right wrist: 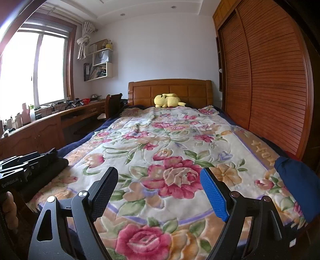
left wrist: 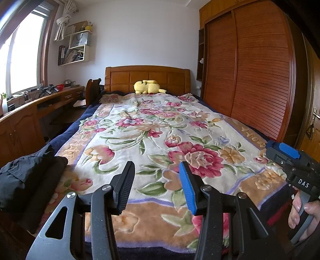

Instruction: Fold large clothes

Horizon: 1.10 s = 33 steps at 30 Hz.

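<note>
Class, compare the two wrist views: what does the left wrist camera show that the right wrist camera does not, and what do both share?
Only the left wrist view: the right gripper seen from the side, with a hand on its handle. Only the right wrist view: a dark blue garment at the bed's right edge, and ceiling spotlights. Both: the floral blanket, yellow plush toy, black clothes and wardrobe.

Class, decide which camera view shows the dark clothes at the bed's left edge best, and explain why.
The left wrist view: the dark clothes lie in plain sight as a rumpled pile on the floral blanket. In the right wrist view the left gripper's body covers most of the pile.
</note>
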Available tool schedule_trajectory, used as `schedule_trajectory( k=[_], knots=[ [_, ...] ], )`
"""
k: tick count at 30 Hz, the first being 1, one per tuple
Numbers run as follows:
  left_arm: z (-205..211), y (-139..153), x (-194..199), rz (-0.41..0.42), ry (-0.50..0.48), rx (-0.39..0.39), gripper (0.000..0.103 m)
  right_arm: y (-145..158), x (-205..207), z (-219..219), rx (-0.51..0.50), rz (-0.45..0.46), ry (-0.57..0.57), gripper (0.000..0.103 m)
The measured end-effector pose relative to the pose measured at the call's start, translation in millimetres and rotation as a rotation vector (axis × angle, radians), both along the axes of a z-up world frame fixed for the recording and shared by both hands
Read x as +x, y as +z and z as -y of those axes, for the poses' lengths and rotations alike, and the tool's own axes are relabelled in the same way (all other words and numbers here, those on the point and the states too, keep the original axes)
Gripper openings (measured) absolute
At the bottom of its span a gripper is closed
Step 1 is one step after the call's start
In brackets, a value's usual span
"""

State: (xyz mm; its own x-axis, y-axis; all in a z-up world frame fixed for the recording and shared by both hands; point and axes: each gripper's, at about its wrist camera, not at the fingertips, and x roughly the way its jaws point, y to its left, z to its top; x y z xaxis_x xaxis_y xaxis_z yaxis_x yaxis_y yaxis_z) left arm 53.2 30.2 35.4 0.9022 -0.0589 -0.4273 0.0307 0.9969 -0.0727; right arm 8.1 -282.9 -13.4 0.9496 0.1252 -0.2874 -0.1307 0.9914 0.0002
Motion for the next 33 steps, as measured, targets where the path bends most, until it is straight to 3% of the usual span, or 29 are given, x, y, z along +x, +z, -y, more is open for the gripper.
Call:
schedule_trajectory(
  k=[33],
  knots=[
    [0.6, 0.1, 0.5, 0.001, -0.001, 0.001, 0.047, 1.1, 0.1, 2.2, 0.0, -0.001, 0.0, 0.085]
  ],
)
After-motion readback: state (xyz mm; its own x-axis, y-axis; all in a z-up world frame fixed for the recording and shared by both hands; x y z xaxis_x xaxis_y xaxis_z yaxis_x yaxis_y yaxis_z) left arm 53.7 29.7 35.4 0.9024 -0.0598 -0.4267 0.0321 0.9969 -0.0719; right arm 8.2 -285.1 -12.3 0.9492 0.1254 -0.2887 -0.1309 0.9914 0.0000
